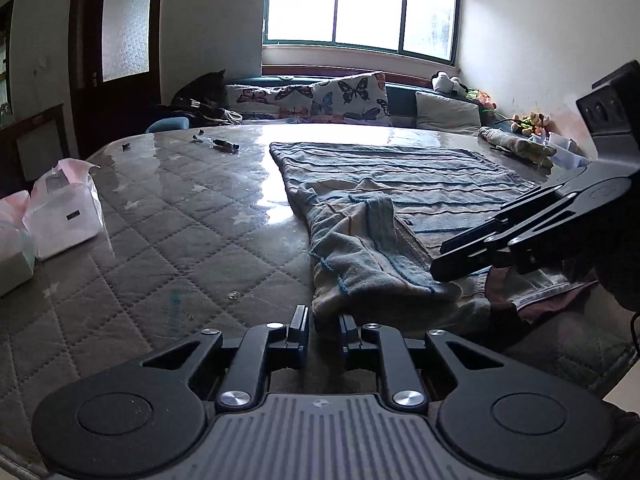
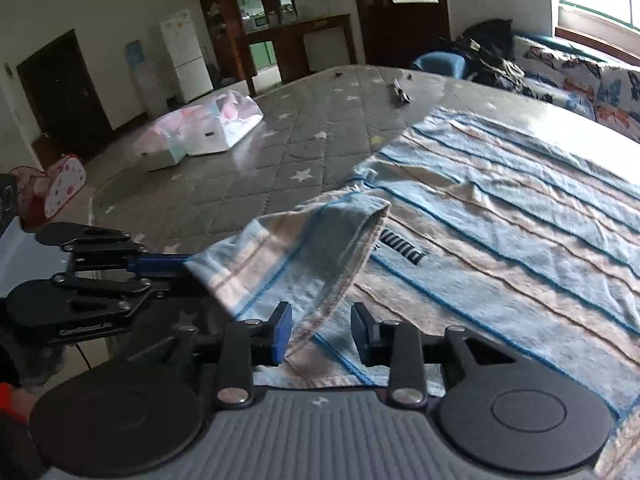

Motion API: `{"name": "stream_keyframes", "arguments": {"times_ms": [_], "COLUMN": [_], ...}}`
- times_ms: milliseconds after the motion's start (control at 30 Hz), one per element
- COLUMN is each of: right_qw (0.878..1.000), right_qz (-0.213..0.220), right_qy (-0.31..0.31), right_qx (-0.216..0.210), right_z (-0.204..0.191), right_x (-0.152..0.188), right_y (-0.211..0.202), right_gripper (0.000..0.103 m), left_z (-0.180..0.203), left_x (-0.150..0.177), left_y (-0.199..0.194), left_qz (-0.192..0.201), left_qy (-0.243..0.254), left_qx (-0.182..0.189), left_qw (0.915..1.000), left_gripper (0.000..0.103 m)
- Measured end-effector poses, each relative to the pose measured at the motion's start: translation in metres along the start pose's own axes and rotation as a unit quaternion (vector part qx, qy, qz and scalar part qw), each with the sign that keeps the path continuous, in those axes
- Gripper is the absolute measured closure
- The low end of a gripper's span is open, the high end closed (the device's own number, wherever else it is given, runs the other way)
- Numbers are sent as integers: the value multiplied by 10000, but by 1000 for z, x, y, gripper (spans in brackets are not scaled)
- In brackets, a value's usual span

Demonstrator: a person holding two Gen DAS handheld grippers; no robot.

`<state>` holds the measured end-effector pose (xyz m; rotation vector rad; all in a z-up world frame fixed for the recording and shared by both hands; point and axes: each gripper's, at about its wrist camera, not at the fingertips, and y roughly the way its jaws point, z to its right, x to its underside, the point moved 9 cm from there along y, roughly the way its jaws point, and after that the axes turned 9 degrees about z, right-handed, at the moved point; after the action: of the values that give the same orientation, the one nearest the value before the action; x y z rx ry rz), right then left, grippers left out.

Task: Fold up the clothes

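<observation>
- Between the left tongs [image 1: 323,326], whose narrow gap pinches it, sits the bunched end of the striped terry garment [image 2: 500,216]
- Right tongs [image 2: 321,330] gape wide around a raised fold, not gripping
- Garment lies mostly flat on the quilted, star-printed grey desk [image 1: 168,216]
- Its near hem is cut off

Towel [image 2: 500,216]: soft terry cloth with a rough nap, matt, creased at my 12 o'clock.
Table cover [image 1: 180,216]: quilted grey fabric under a clear glossy film that mirrors the window.
My left gripper [image 1: 323,326]: matt black plastic, shiny metal rivets.
My right gripper [image 2: 321,332]: same black plastic, blue pads [image 2: 283,330].
Bag [image 1: 64,216] at 10 o'clock: glossy white paper.
</observation>
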<state>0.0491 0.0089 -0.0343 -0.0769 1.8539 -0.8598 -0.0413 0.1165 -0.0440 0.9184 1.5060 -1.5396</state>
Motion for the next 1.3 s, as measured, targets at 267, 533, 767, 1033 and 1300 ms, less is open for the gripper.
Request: {"name": "stream_keyframes", "arguments": {"times_ms": [267,533,767,1033,1300], "right_qw": [9999,9973,9980,9989,9989], "right_qz": [24,189,214,427,387], "right_qy": [-113,-519,-258,22,255], "right_qx": [-9,490,531,182,-53], "right_z": [-11,-3,11,16,14], "right_x": [3,-9,-10,-34,-38], "right_y": [6,-15,-17,12,32], "right_gripper": [102,100,95,75,93], "left_z": [0,2,3,3,-1], "left_x": [0,1,2,4,0], "left_y": [1,0,-2,-1,-7], "left_qz": [22,25,9,-29,32], "left_qy": [187,358,459,424,408], "left_qx": [-111,-154,-122,-138,-94], "left_qw": [9998,9992,9989,9990,9991], "left_gripper": [85,85,84,84,83]}}
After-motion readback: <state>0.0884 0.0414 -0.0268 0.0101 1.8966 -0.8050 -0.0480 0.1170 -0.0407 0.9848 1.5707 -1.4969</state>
